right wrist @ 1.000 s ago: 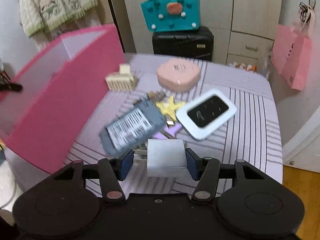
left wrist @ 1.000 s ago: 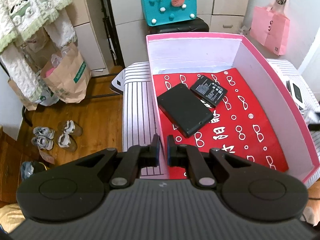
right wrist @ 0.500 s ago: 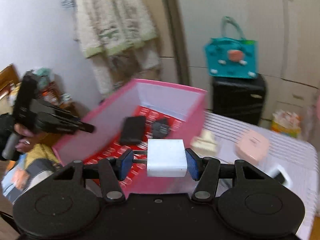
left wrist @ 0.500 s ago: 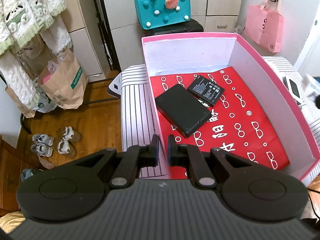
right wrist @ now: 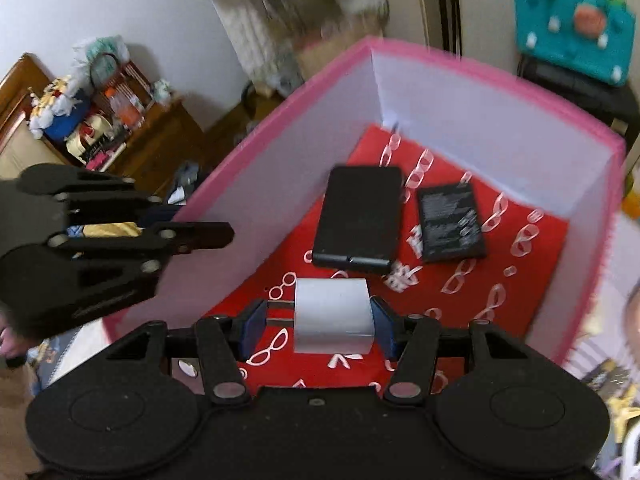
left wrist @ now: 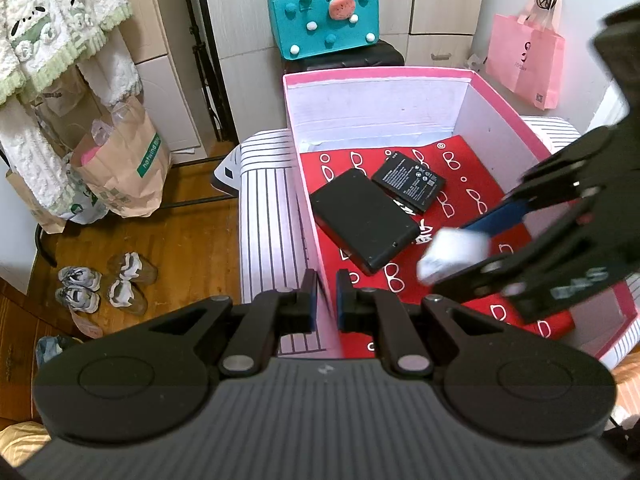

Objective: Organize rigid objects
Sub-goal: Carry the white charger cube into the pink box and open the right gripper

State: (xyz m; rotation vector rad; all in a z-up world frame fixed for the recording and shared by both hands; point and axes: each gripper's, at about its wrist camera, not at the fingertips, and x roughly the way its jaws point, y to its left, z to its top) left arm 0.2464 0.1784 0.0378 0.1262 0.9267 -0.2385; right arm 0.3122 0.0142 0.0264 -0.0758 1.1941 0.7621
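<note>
inside the box (left wrist: 496,104), on its liner (left wrist: 472,200), the power bank (left wrist: 362,220) lies just left of the battery (left wrist: 408,180). the charger (right wrist: 332,316) hangs above the liner, nearer than both.

Even indoor lighting, no hard shadows. Strong fisheye distortion bends edges. Left wrist view sharp except motion blur at 3 o'clock. Right wrist view shows motion blur from 12 to 4 o'clock.

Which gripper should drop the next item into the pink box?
Right. The right gripper already holds the white charger above the pink box. The left gripper is pinching the box wall, holding nothing to drop.
</note>
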